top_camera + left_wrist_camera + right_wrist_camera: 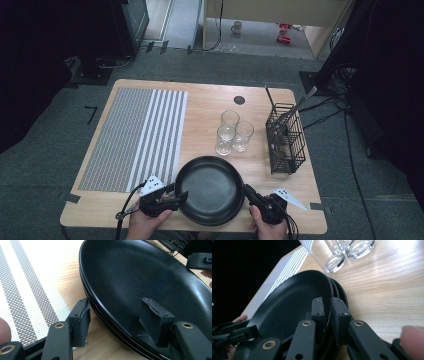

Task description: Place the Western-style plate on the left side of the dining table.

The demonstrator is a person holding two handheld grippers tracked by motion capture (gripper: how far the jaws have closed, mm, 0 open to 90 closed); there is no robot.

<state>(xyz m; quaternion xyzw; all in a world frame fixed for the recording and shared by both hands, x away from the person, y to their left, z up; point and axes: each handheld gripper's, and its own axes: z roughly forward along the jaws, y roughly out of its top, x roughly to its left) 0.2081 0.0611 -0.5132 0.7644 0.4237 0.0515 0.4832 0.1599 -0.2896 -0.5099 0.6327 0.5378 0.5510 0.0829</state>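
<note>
A stack of black plates (210,189) lies at the table's front edge between the person's hands; three rims (93,311) show one over another. My left gripper (181,194) straddles the stack's left rim. One jaw stands outside the rims and the other inside the top plate (140,272), with the pads not pressing. My right gripper (247,191) is shut on the top plate's right rim (327,293), which is pinched between its pads. In the right gripper view the lower plates (342,293) peek out beyond that rim.
Three clear glasses (232,132) stand just behind the plates, large in the right gripper view (334,262). A black wire basket (285,142) with utensils is at the right. A striped placemat (135,135) covers the table's left half.
</note>
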